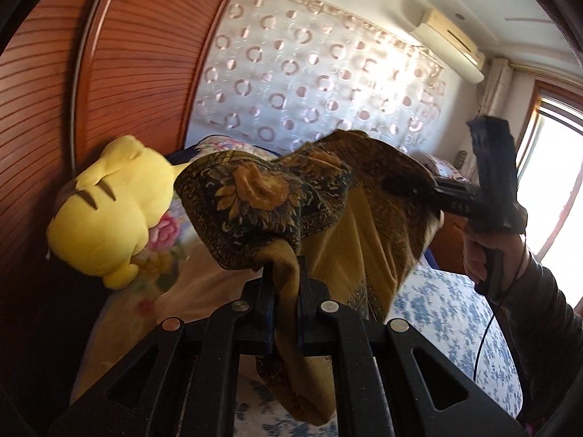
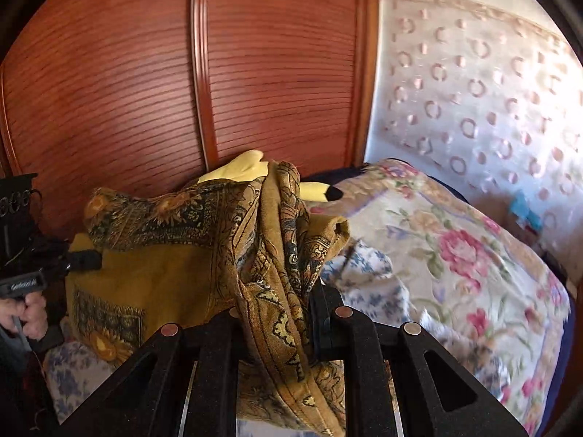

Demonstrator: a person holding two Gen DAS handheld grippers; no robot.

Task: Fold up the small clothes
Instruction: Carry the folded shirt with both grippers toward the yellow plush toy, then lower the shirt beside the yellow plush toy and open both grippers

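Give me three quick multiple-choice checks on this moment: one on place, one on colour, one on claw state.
1. Where is the plush toy?
A) against the wooden wardrobe
B) under the window
C) on the floor

2. The patterned cloth is mainly:
A) blue-white
B) mustard with dark print
C) pink

3. The left claw is:
A) open, empty
B) shut on the cloth
C) out of view

Answers:
1 A: the toy lies by the wardrobe doors.
2 B: gold fabric, dark floral border.
3 B: fabric is pinched between its fingers; the right claw grips it too.
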